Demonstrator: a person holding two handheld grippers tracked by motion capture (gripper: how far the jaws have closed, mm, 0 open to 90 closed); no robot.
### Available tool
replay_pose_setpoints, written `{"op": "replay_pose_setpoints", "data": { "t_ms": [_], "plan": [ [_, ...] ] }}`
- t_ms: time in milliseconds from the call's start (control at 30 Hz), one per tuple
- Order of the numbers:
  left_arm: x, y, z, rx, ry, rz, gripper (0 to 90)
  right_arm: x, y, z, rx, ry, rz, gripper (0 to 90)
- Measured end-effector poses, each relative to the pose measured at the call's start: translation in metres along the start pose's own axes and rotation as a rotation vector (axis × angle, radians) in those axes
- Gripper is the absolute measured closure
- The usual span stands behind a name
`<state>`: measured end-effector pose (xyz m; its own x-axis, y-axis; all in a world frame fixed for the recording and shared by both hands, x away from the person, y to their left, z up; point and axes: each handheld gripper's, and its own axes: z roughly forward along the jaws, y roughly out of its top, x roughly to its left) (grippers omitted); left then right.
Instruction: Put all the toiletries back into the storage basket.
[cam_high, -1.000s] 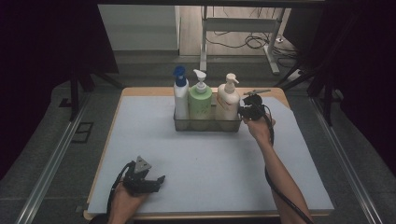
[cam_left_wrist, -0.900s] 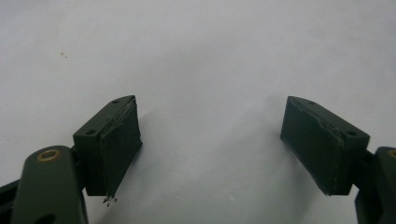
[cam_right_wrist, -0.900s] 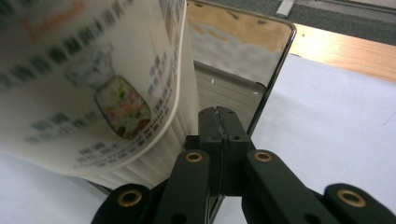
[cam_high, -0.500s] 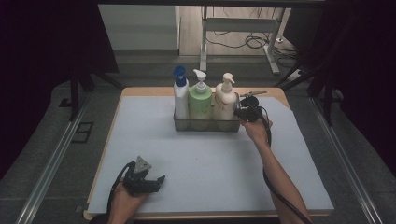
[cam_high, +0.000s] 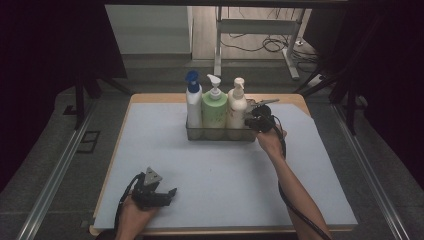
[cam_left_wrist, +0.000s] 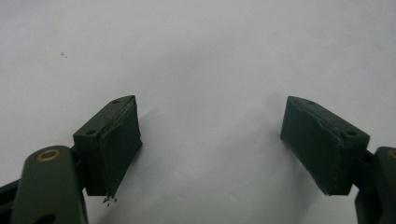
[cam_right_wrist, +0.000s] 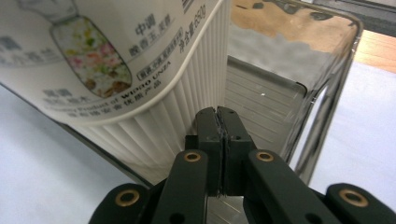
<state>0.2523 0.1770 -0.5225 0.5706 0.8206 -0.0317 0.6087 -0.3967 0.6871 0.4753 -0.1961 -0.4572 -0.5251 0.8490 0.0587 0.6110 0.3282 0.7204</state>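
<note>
A clear plastic bin (cam_high: 220, 135) stands at the back of the white mat and holds three pump bottles: blue-capped white (cam_high: 193, 102), green (cam_high: 214, 107) and cream (cam_high: 236, 107). My right gripper (cam_high: 251, 122) sits at the bin's right end beside the cream bottle (cam_right_wrist: 116, 70). In the right gripper view its jaws (cam_right_wrist: 217, 126) are pressed together on the bin's near wall (cam_right_wrist: 322, 93), close to the corner. My left gripper (cam_high: 172, 192) rests at the mat's front left, open, with only bare mat between its pads (cam_left_wrist: 210, 140).
The white mat (cam_high: 225, 180) covers a wooden table (cam_high: 150, 98) whose edge shows at the back. Metal rails run along both sides of the table. A table frame and cables lie on the floor behind it.
My right hand and gripper have shifted slightly left, closer to the bin's right end. The left gripper, the bin and the bottles have stayed in place.
</note>
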Motion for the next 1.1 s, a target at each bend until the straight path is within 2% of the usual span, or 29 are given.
{"op": "replay_pose_setpoints", "data": {
  "t_ms": [200, 267, 400, 767, 1100],
  "plan": [
    [0.0, 0.0, 0.0, 0.001, 0.0, 0.001, 19.5, 0.007, 0.001, 0.002, 0.001, 0.018, -0.014, 88.0],
    [0.0, 0.0, 0.0, 0.001, 0.001, 0.001, 19.5, 0.01, 0.002, 0.002, 0.001, 0.007, -0.022, 88.6],
    [0.0, 0.0, 0.0, 0.0, 0.0, 0.0, 19.5, 0.009, 0.001, 0.001, -0.001, 0.017, -0.005, 89.1],
    [0.0, 0.0, 0.0, 0.0, 0.001, 0.001, 19.5, 0.013, -0.001, 0.0, -0.006, 0.004, -0.001, 89.2],
    [0.0, 0.0, 0.0, -0.001, 0.001, 0.001, 19.5, 0.012, -0.002, -0.007, -0.016, -0.008, -0.047, 82.7]
  ]
}}
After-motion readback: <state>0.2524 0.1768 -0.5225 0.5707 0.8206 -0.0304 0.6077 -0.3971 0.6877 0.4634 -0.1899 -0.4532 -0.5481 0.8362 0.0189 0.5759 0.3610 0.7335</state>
